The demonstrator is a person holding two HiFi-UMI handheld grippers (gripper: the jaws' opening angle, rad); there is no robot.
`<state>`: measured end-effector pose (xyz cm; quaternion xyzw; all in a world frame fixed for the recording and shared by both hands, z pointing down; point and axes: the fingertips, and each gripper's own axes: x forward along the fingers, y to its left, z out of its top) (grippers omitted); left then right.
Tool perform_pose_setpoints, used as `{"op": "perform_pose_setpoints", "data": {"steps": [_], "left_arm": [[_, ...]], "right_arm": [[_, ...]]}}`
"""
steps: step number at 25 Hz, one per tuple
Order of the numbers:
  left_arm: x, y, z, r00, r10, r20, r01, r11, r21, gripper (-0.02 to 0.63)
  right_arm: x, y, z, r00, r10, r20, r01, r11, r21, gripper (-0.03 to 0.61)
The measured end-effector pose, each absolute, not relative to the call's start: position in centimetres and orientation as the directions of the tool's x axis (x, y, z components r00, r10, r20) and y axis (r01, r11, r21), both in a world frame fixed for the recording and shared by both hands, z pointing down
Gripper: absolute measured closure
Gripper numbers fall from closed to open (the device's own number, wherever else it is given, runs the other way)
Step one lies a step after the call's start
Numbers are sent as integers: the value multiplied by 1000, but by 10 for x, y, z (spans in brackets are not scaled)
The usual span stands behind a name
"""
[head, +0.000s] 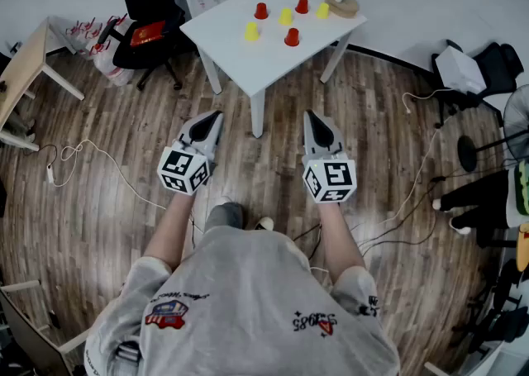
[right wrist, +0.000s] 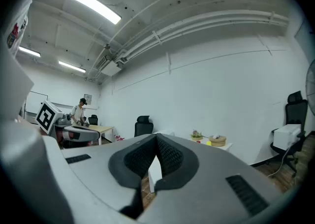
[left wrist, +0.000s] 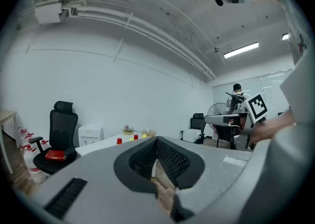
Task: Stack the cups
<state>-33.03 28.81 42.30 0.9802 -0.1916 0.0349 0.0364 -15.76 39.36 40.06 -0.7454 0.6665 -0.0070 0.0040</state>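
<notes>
White table (head: 248,64) on wood floor (head: 380,143); red cups (head: 261,11), yellow cups (head: 251,31) atop; left claw (head: 216,116), right claw (head: 311,116) closed, empty.

My two hand-held claws and my grey T-shirt (head: 240,283).
The left gripper (head: 215,116) and right gripper (head: 312,117) share pale grey tapering shells, black ribbed pads (left wrist: 172,161), and a white cube (head: 183,170) of black square markers behind. The short-sleeved shirt bears small red-and-blue prints (head: 165,314).

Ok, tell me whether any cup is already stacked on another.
No, all six cups, three red and three yellow, stand singly and apart on the table in the head view.
</notes>
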Motion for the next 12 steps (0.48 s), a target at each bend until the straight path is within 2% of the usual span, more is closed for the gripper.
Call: {"op": "perform_pose_setpoints", "data": {"steps": [8,12], "left_arm": [[-315,299,434,927,-361,99,-369,-927,72,607],[-310,303,438,929,-353,107,-361,-930,71,607]], "right_arm": [[-140,406,413,114,-993,7,-990,-115,-81,583],[-135,413,413,129,-992,-4,-990,-128,-53,580]]}}
